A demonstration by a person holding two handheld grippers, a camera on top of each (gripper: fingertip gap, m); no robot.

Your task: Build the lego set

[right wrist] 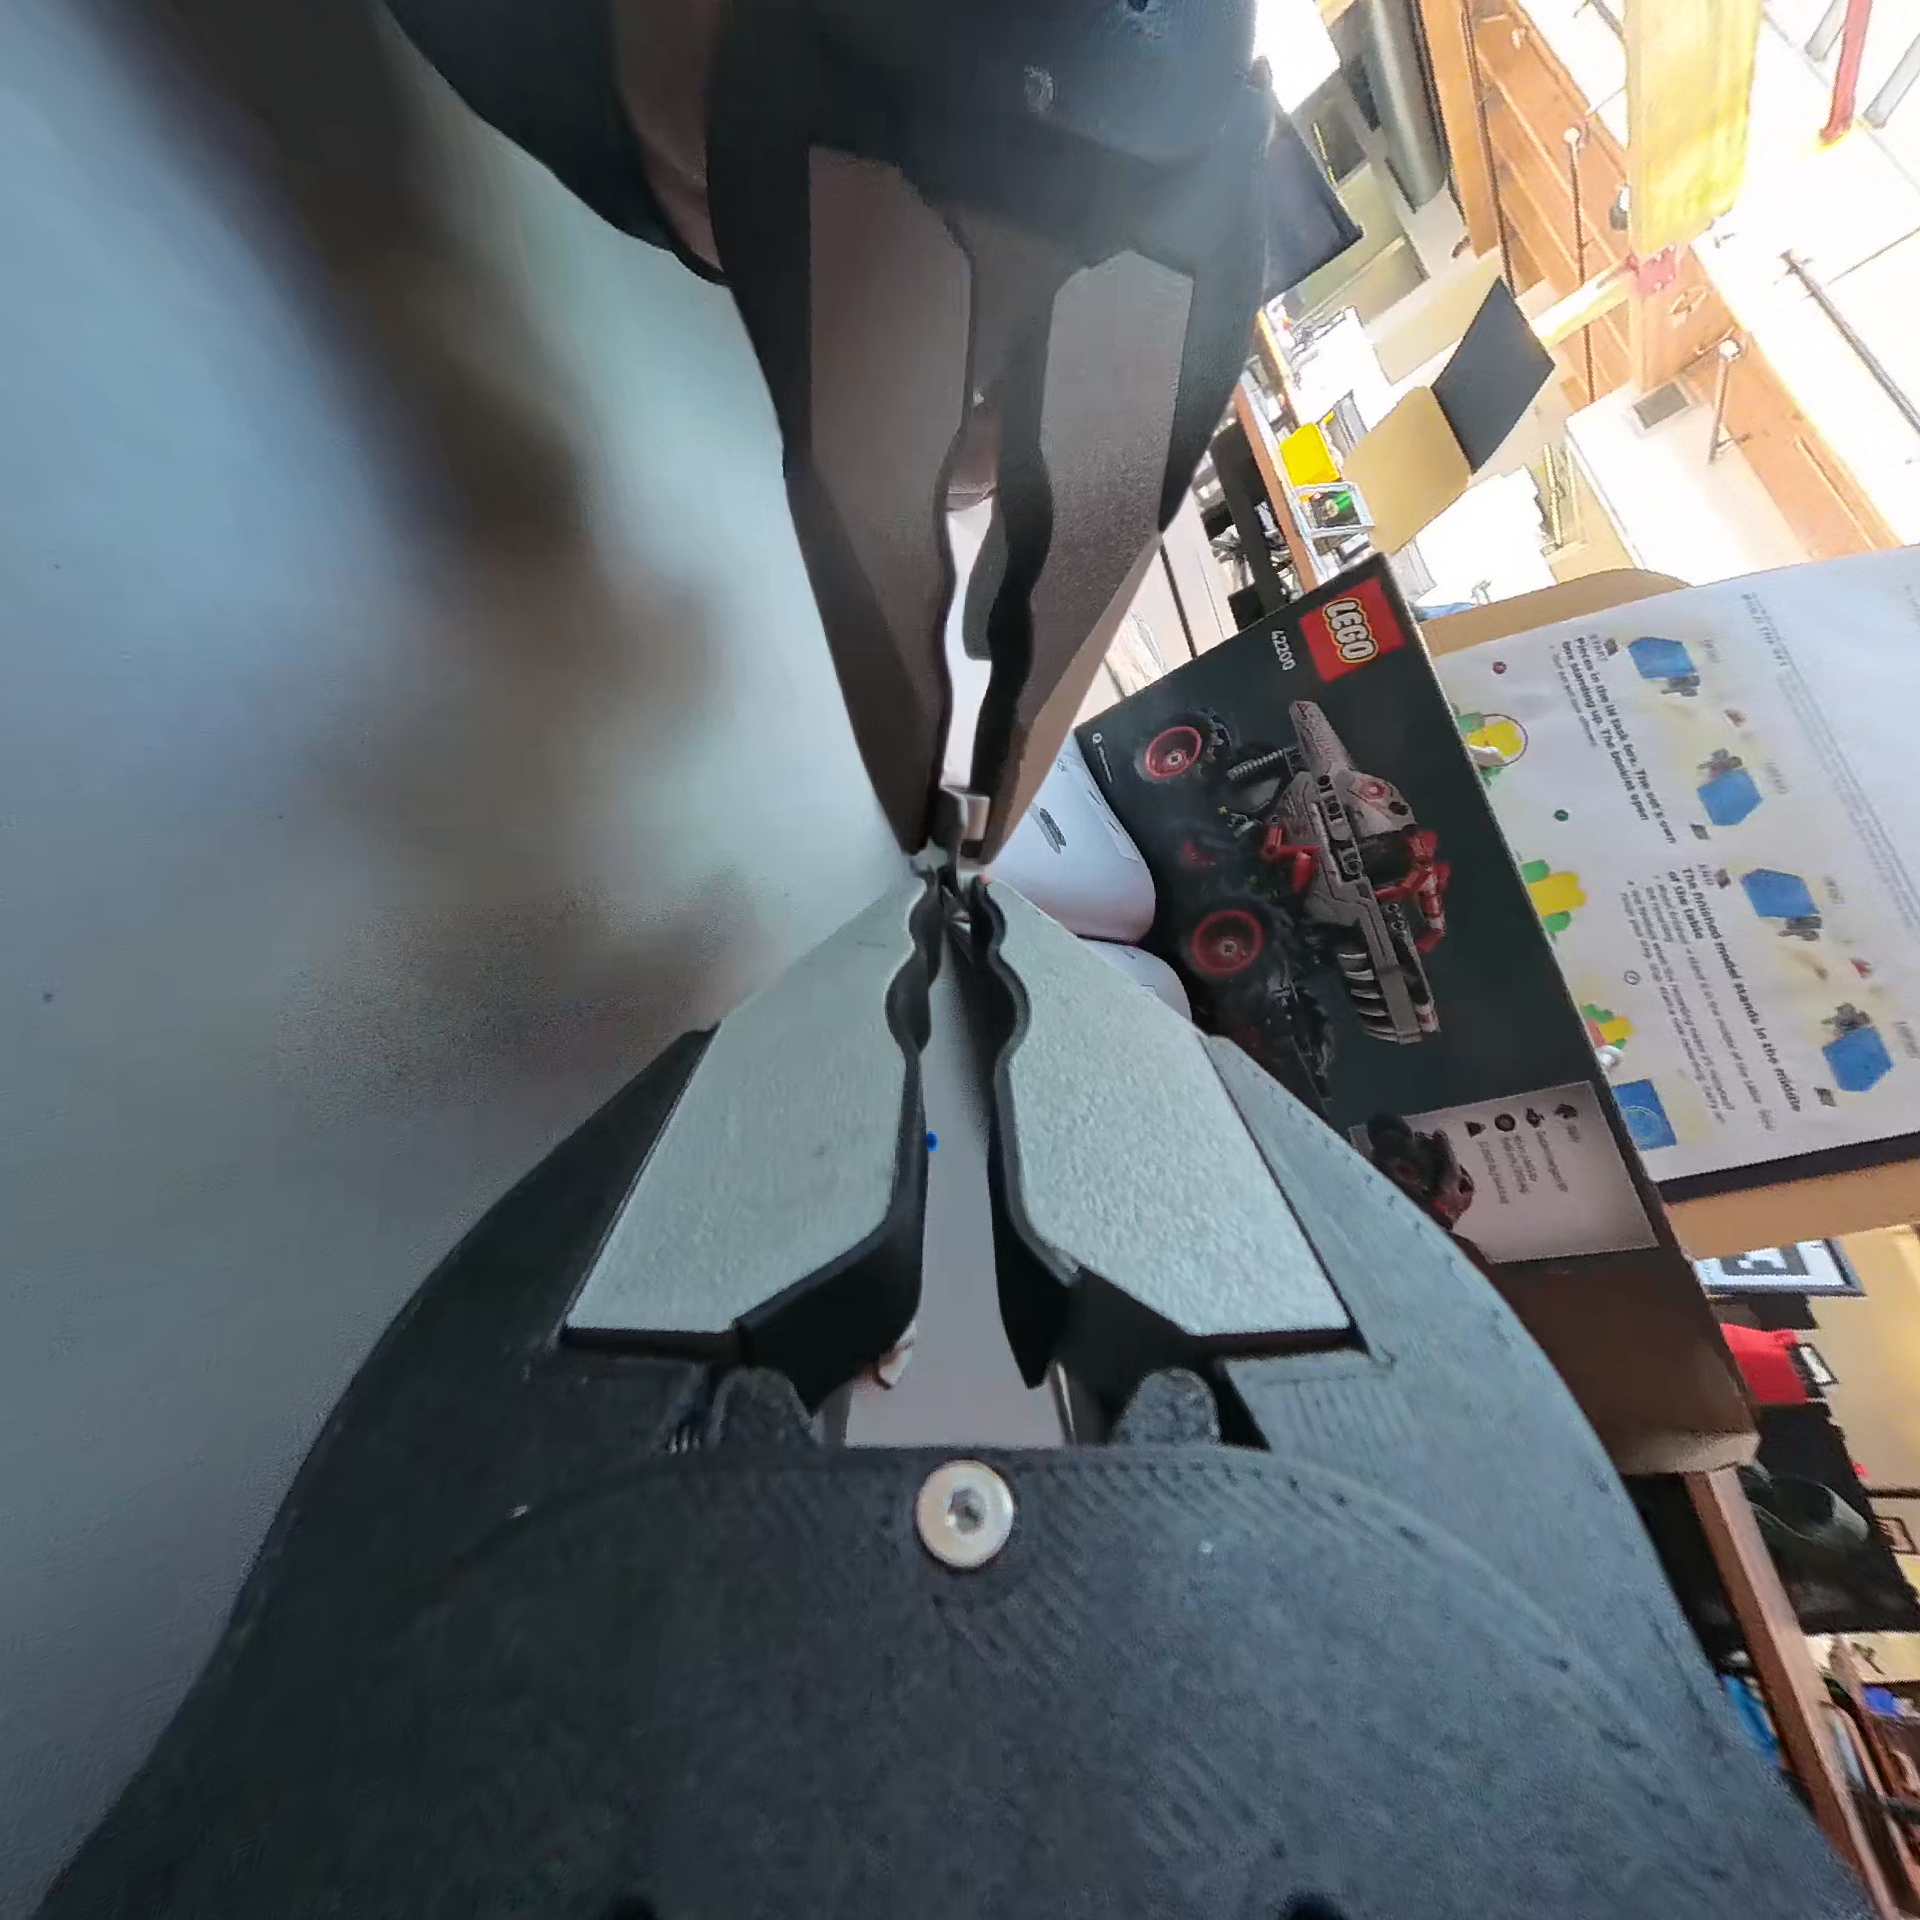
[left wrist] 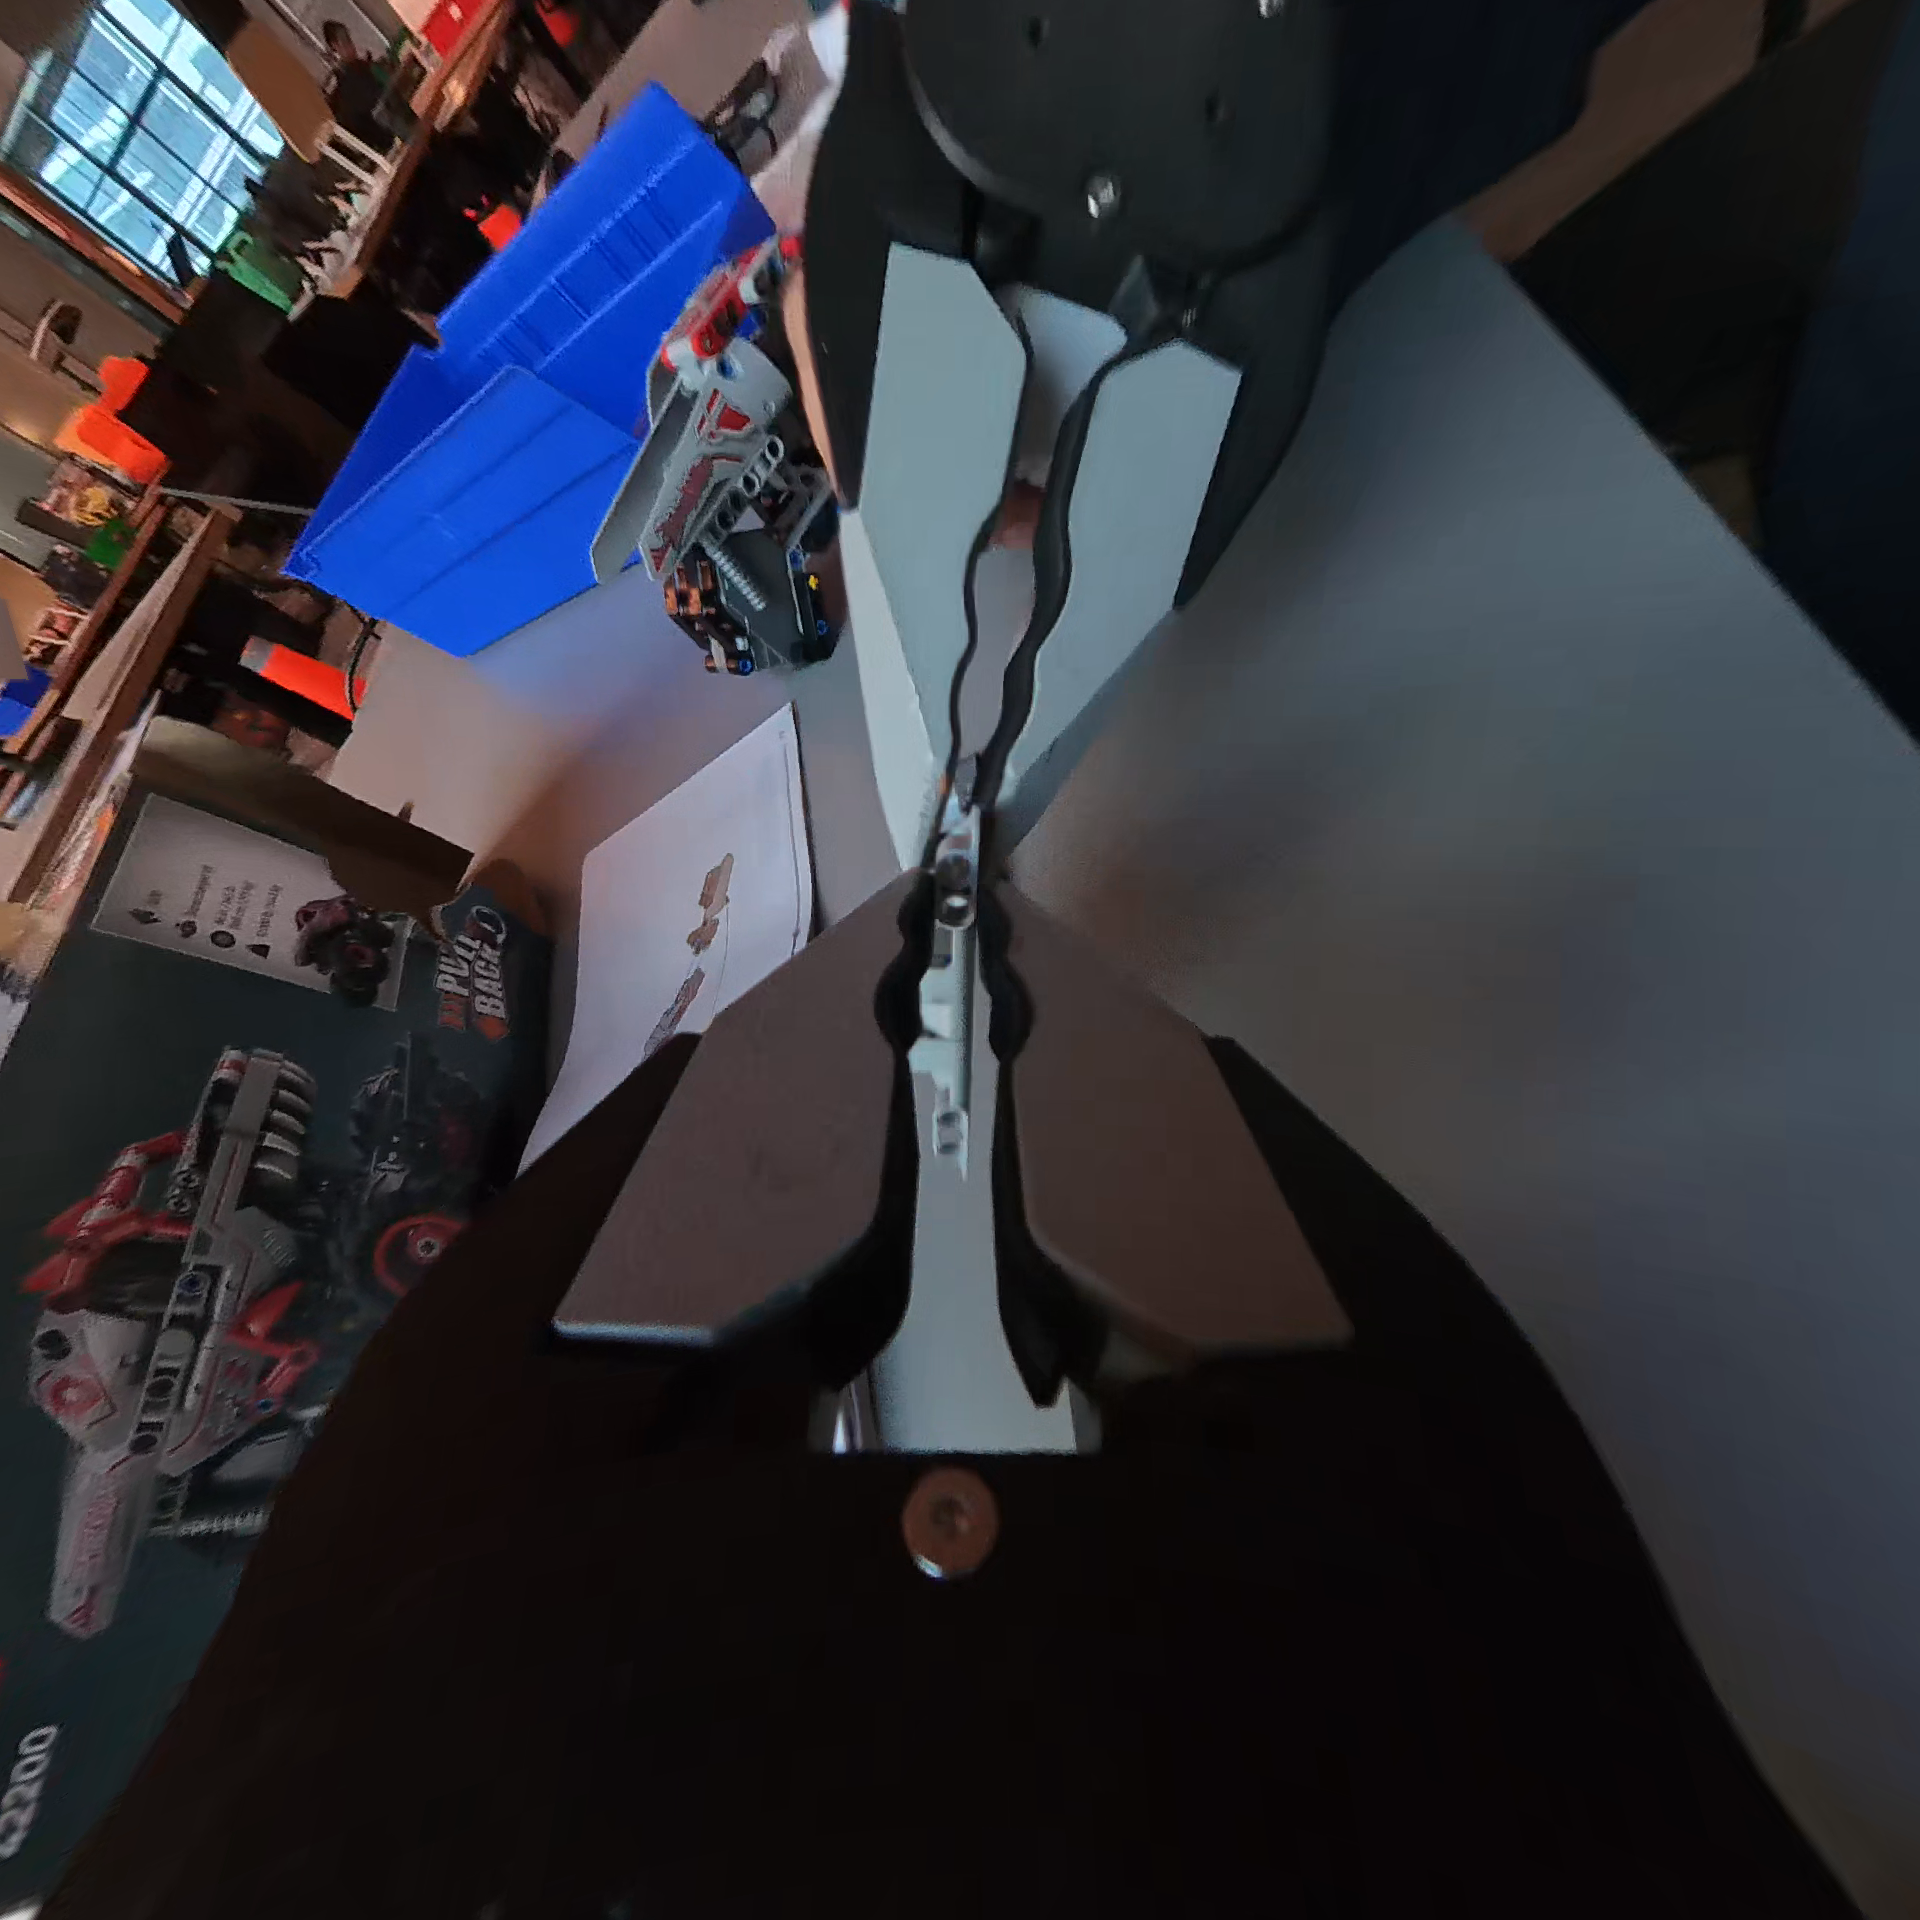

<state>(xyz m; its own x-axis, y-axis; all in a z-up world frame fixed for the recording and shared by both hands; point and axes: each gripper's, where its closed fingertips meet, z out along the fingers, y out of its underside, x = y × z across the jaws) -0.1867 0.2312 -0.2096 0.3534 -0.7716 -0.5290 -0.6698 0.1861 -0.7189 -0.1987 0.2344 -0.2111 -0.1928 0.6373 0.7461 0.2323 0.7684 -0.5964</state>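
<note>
My left gripper (left wrist: 948, 902) is shut on a light grey lego beam (left wrist: 951, 1003) that lies lengthwise between its fingers, held above the grey table (left wrist: 1403, 727). My right gripper (left wrist: 968, 795) comes from the opposite side, tip to tip with it, touching the beam's far end. In the right wrist view my right gripper (right wrist: 951, 891) is shut with a small dark piece (right wrist: 954, 906) at its tips. The left gripper (right wrist: 958, 826) faces it with the grey beam's end (right wrist: 966, 812) showing. A part-built grey and red model (left wrist: 727, 488) lies farther back on the table.
A blue bin (left wrist: 540, 416) stands behind the model. An open instruction booklet (left wrist: 696, 914) and the set's box (left wrist: 239, 1195) lie to the left. In the right wrist view the box (right wrist: 1382, 883) stands next to a printed sheet (right wrist: 1714, 862). Shelves fill the background. My two grippers' fingertips are within a few centimetres of each other.
</note>
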